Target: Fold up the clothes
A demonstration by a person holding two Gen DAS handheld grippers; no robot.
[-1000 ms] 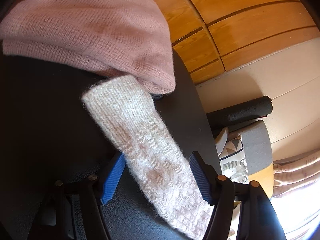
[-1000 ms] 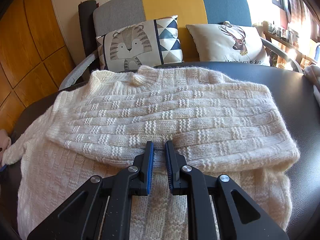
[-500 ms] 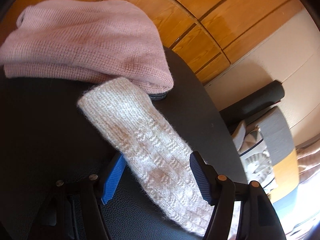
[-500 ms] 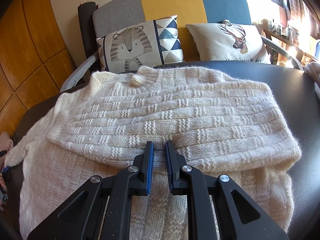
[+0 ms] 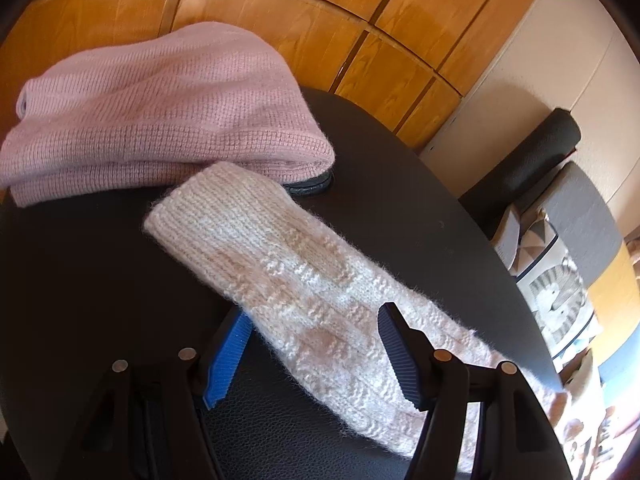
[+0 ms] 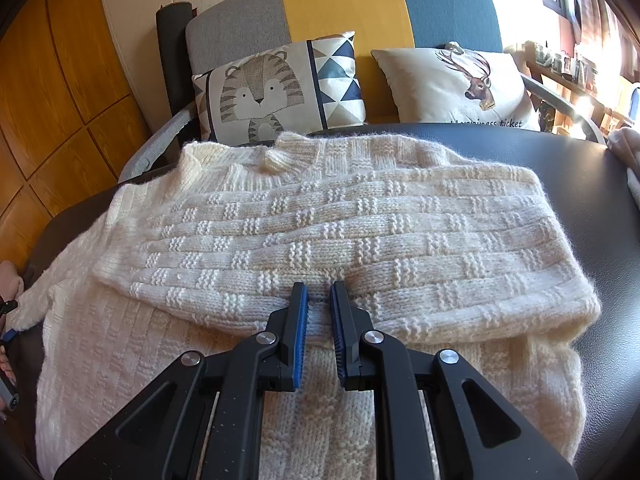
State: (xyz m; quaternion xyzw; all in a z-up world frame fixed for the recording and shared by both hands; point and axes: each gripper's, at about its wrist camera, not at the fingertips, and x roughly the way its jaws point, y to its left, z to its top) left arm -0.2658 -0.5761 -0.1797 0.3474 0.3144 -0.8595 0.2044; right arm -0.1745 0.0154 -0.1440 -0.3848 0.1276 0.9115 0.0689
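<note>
A cream knitted sweater [image 6: 320,220] lies spread on the black table [image 6: 580,168], one sleeve folded across its body. My right gripper [image 6: 319,288] is shut on the near edge of that folded sleeve, and the knit puckers between the blue pads. The other sleeve [image 5: 248,240] stretches over the table toward a folded pink sweater [image 5: 160,112]. My left gripper [image 5: 314,314] straddles this sleeve a little behind its cuff. Its jaws are closing but still stand wide, and the pads [image 5: 228,356] do not press the knit.
A grey, yellow and blue sofa [image 6: 344,4] stands behind the table with a tiger cushion [image 6: 264,88] and a deer cushion [image 6: 460,84]. Wooden wall panels [image 5: 280,12] rise past the table's edge. Another pale cloth [image 6: 628,156] lies at the far right.
The left gripper has rolled and shifted, so the sleeve and pink sweater sit lower and more level in its view. Its jaws have narrowed slightly. The right gripper has not moved.
</note>
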